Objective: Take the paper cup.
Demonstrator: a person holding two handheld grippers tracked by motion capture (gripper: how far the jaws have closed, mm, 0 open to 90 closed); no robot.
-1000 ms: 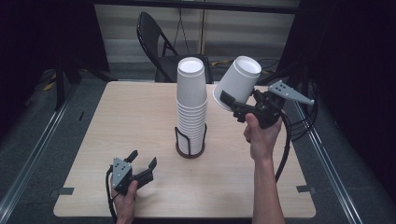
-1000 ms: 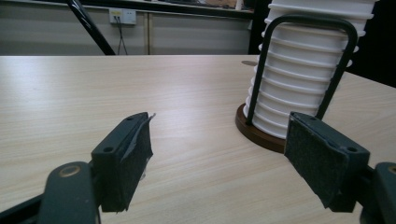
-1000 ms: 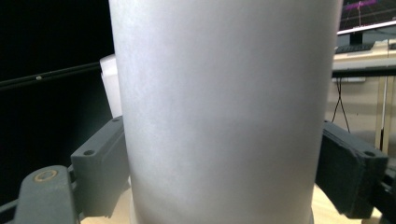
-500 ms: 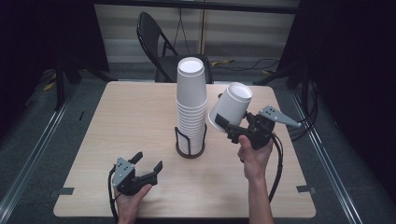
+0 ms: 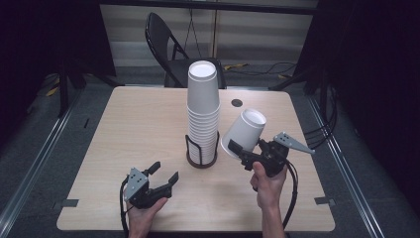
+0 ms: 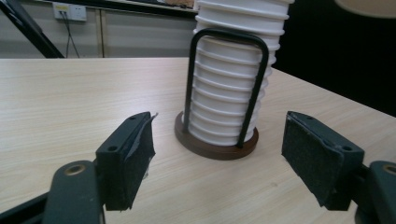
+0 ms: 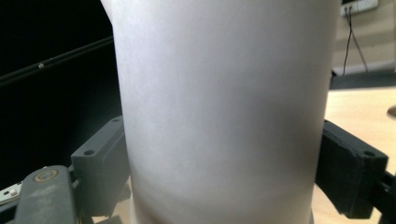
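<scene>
— White paper is what your right gripper grasps: one white cup, clenched between both black jaws near its wide end. In the right gripper view the cup wall presses against a pad on each side.

— How does the cup sit?

— Tilted, lifted above the wooden table, its closed base up and away from you, just right of the cup stack but apart from it.

— And your left gripper?

— Released. Its jaws stand wide apart and hold nothing, low over the table near your edge. In the left gripper view it looks toward the stack.

— Where does the stack stand?

— Upright in a black wire holder with a dark round base, at the middle of the table. Behind the table stands a black folding chair.
</scene>
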